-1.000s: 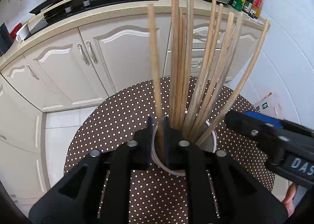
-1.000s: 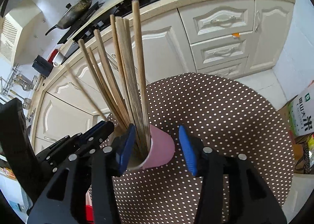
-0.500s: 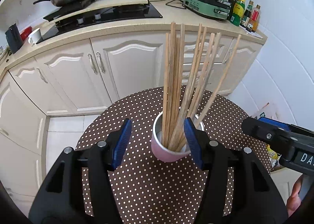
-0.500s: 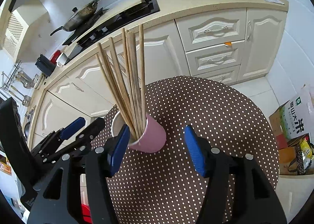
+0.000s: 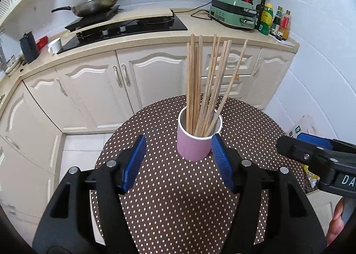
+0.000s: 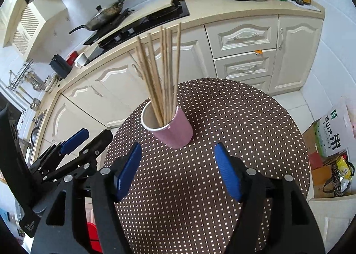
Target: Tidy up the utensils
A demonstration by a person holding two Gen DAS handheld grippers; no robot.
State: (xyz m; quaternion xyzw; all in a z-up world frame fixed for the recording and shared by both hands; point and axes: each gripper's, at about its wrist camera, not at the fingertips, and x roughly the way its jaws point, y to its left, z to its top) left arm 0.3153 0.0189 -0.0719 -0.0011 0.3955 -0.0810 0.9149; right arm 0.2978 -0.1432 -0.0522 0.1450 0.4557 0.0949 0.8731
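A pink cup [image 5: 194,147] stands upright on a round table with a brown polka-dot cloth [image 5: 182,205]. Several wooden chopsticks [image 5: 200,89] stand in it, fanned out. The cup [image 6: 174,130] and the chopsticks [image 6: 162,75] show in the right wrist view too. My left gripper [image 5: 178,162] is open and empty, pulled back just short of the cup. My right gripper [image 6: 178,171] is open and empty, near the cup's front. Each gripper shows in the other's view, the right one [image 5: 311,151] and the left one [image 6: 86,140].
White kitchen cabinets [image 5: 133,75] run behind the table under a counter with a black hob [image 5: 124,26], a pan [image 5: 95,6], a green appliance [image 5: 233,13] and bottles [image 5: 273,22]. Boxes [image 6: 331,136] and bags sit on the floor to the right.
My left gripper let go of a chopstick into the cup and opened. Both grippers drew back from the cup, which now looks smaller and farther.
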